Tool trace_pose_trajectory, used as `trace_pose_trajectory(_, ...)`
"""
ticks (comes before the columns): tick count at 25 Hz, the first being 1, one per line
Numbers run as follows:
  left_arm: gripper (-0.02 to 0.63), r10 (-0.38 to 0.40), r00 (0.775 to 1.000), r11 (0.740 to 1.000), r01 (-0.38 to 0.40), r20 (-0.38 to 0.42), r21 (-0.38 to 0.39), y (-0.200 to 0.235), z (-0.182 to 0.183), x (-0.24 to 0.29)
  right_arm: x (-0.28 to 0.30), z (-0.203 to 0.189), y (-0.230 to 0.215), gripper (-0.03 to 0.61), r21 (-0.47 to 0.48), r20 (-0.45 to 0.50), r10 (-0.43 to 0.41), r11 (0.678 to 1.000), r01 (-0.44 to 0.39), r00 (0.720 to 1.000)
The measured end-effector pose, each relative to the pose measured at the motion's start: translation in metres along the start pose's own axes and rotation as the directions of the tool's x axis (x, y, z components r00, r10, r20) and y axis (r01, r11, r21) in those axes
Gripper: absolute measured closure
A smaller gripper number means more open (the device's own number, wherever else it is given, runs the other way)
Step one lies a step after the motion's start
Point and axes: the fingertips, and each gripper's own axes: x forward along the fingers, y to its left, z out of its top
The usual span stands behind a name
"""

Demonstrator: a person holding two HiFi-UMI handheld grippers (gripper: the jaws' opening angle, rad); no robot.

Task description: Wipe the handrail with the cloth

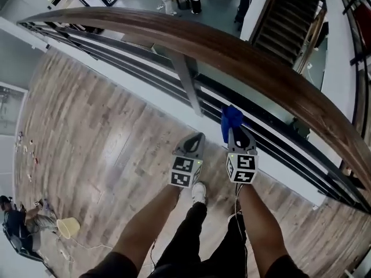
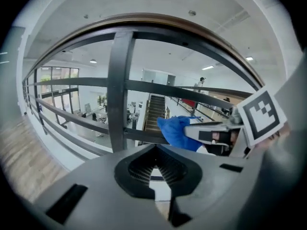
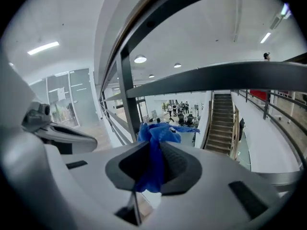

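Observation:
The brown wooden handrail [image 1: 232, 54] curves from upper left to right above both grippers; it shows as a brown arc [image 2: 158, 17] in the left gripper view and a brown edge [image 3: 139, 23] in the right gripper view. My right gripper [image 1: 235, 133] is shut on a blue cloth [image 1: 231, 117], which bunches out past the jaws [image 3: 154, 133]. Cloth and gripper hang below the rail, apart from it. My left gripper [image 1: 196, 139] sits just left of it, shut and empty [image 2: 155, 147]. From there the cloth [image 2: 176, 131] shows to the right.
A grey baluster post [image 1: 186, 80] and dark horizontal bars [image 1: 145, 68] run under the rail. Beyond lie a lower floor with people and a staircase [image 1: 290, 16]. A person [image 1: 17, 219] crouches at far left on the wood floor.

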Motion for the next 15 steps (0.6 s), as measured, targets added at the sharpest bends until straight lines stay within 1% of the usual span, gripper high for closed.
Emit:
trace_pose_trajectory(2, 0.609, 0.028, 0.999, 0.999, -0.027, 0.023, -0.016, 0.033, 0.006, 0.002, 0.036, 0.003, 0.016, 0.506, -0.026, -0.008, -0.008, 1.0, 0.008, 1.0)
trace_pose_trajectory(4, 0.609, 0.044, 0.998, 0.999, -0.043, 0.036, -0.024, 0.062, 0.01, 0.005, 0.067, 0.008, 0.027, 0.506, -0.028, -0.005, -0.026, 0.999, 0.026, 1.0)
trace_pose_trajectory(8, 0.609, 0.045, 0.997, 0.999, -0.044, 0.059, -0.013, 0.103, 0.016, 0.012, 0.114, 0.016, 0.041, 0.506, -0.036, -0.013, -0.057, 0.998, 0.057, 0.998)
trace_pose_trajectory(10, 0.609, 0.043, 0.997, 0.999, -0.043, 0.068, -0.002, 0.118, 0.017, 0.017, 0.133, 0.02, 0.047, 0.506, -0.042, -0.018, -0.062, 0.997, 0.062, 0.998)
trace_pose_trajectory(13, 0.609, 0.035, 0.997, 0.999, -0.034, 0.074, -0.009, 0.128, 0.013, 0.024, 0.156, 0.021, 0.057, 0.506, -0.037, -0.029, -0.063, 0.997, 0.062, 0.998)
trace_pose_trajectory(15, 0.609, 0.034, 0.997, 0.999, -0.033, 0.071, -0.016, 0.131, 0.008, 0.027, 0.168, 0.018, 0.061, 0.506, -0.044, -0.055, -0.086, 0.996, 0.083, 0.995)
